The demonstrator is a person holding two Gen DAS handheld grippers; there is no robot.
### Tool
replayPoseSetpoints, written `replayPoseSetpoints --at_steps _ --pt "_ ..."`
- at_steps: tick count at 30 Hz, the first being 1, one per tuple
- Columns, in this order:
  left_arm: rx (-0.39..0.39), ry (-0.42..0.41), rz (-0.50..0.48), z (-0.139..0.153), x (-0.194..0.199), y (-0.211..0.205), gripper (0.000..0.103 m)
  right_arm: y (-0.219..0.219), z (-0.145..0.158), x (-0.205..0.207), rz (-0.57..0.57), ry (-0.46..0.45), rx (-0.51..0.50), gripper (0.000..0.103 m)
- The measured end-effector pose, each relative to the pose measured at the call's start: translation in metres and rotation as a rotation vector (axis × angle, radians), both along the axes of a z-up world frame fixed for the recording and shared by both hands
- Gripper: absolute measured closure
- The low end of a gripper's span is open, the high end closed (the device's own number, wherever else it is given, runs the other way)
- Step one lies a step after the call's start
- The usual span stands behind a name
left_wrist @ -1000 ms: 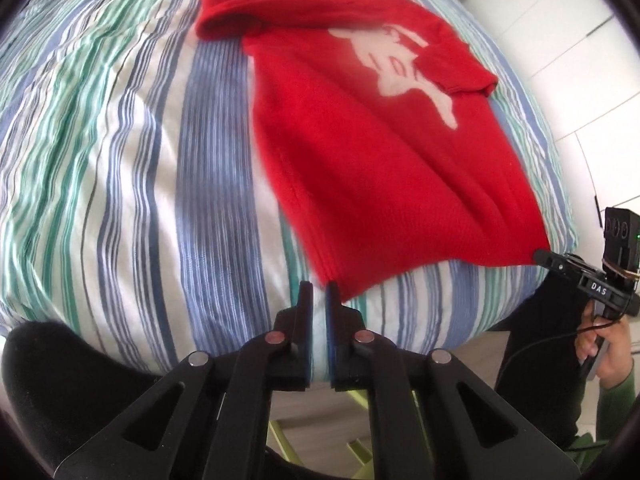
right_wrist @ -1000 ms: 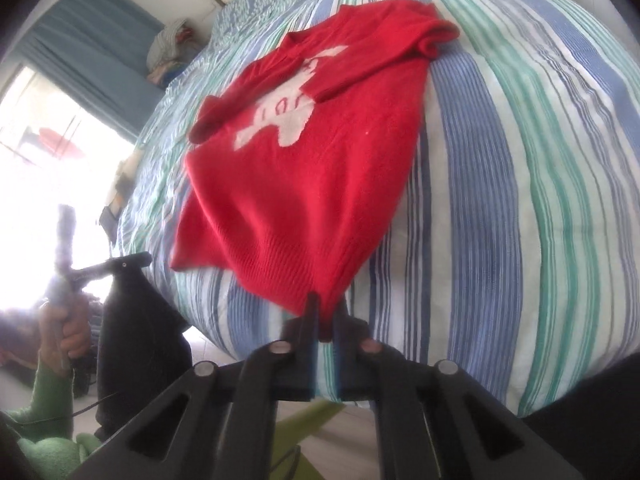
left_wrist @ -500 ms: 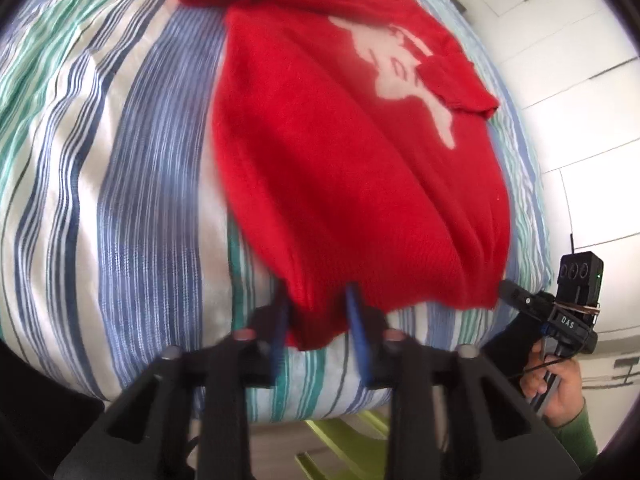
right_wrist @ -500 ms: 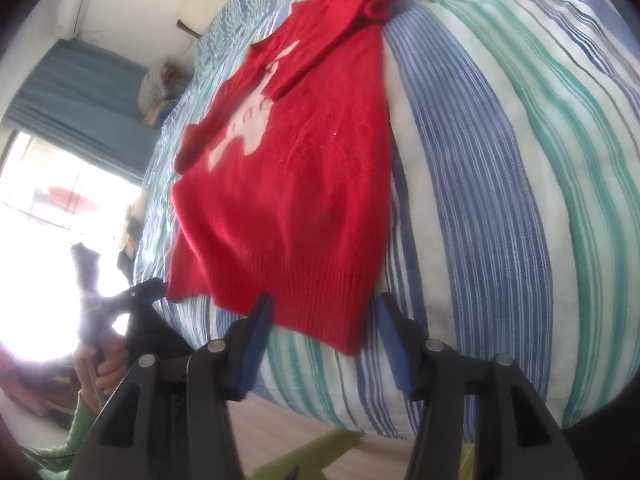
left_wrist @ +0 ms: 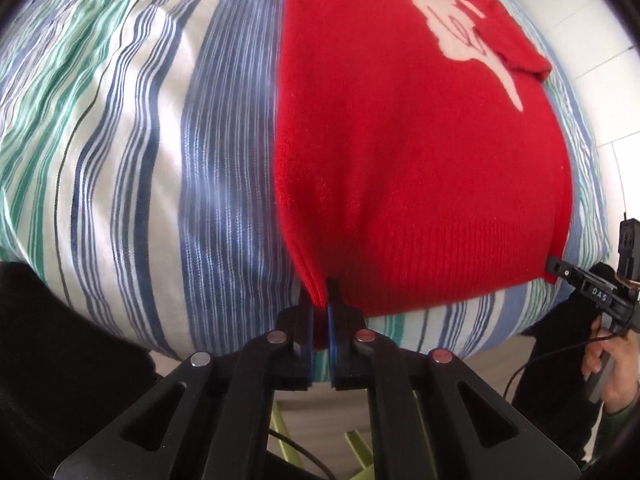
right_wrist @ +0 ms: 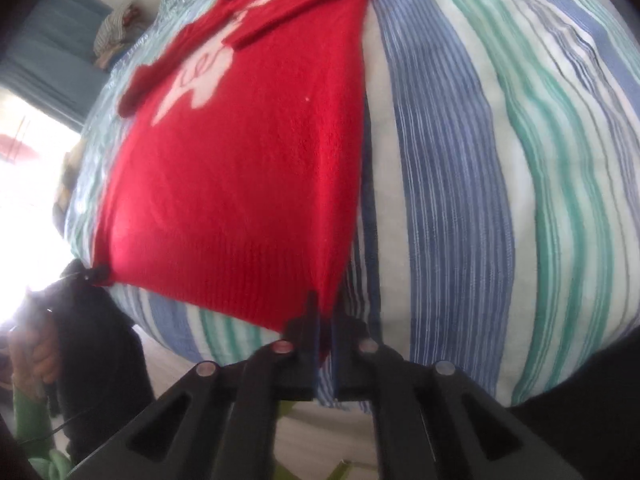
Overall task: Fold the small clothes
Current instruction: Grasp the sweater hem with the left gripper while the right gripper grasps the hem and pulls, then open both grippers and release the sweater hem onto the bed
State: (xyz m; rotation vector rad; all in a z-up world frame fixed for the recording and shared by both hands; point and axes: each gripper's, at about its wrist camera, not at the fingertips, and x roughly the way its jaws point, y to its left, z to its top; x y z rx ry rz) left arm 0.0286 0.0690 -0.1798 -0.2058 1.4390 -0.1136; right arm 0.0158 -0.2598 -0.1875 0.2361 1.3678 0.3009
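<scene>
A small red knit sweater (left_wrist: 420, 128) with a white figure on its chest lies flat on the striped bed, sleeves folded in across the front. It also shows in the right wrist view (right_wrist: 240, 168). My left gripper (left_wrist: 319, 296) is shut on the sweater's bottom left hem corner. My right gripper (right_wrist: 325, 312) is shut on the bottom right hem corner. Each gripper shows in the other's view at the far hem corner, the right one (left_wrist: 560, 270) and the left one (right_wrist: 96, 274).
The bed cover (left_wrist: 140, 140) has blue, green and white stripes and drops off at the near edge. White cupboard doors (left_wrist: 592, 60) stand to the right. A blue curtain (right_wrist: 48, 52) and a bright window (right_wrist: 24, 184) are at the left. A pile of clothes (right_wrist: 116, 28) lies at the bed's far end.
Both grippers were open around the hem corners half a second ago and have now closed on them. The sweater hem is pulled straight between them.
</scene>
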Motion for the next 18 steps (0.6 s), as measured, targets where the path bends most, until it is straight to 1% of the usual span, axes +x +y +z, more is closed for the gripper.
replayPoseSetpoints --at_steps 1,2,4,6,8,10,11,12,13,14,16,18 --pt "0.013 -0.006 0.001 0.000 0.000 -0.002 0.100 0.000 -0.009 0.002 -0.006 0.003 0.002 0.100" --pt "0.026 -0.013 0.000 0.000 0.000 -0.004 0.099 0.001 -0.010 0.003 -0.016 -0.004 0.001 0.100" --pt "0.042 -0.025 0.002 0.000 0.001 -0.008 0.099 0.005 -0.006 0.005 -0.010 -0.014 -0.022 0.100" --pt "0.048 -0.040 0.010 0.000 0.001 -0.009 0.096 0.010 -0.004 0.005 0.003 -0.030 -0.043 0.099" --pt "0.049 -0.050 0.006 0.003 -0.002 -0.009 0.092 0.013 -0.002 0.003 0.009 -0.040 -0.043 0.095" --pt "0.066 -0.047 -0.006 0.008 -0.013 -0.008 0.076 0.016 0.002 0.003 0.024 -0.037 -0.038 0.088" --pt "0.083 -0.039 -0.008 0.012 -0.015 -0.007 0.052 0.016 0.005 0.002 0.035 -0.032 -0.034 0.076" --pt "0.106 -0.034 -0.008 0.016 -0.017 -0.004 0.028 0.016 0.010 0.000 0.047 -0.027 -0.036 0.061" --pt "0.132 -0.045 -0.002 0.025 -0.021 -0.001 0.024 0.015 0.016 -0.002 0.063 -0.029 -0.047 0.055" --pt "0.153 -0.067 0.002 0.034 -0.026 0.003 0.024 0.013 0.025 -0.004 0.079 -0.041 -0.070 0.052" --pt "0.180 -0.118 0.026 0.053 -0.032 0.014 0.024 0.007 0.047 -0.005 0.116 -0.086 -0.155 0.052" --pt "0.172 -0.180 0.076 0.072 -0.033 0.026 0.024 0.000 0.075 0.002 0.153 -0.169 -0.275 0.051"
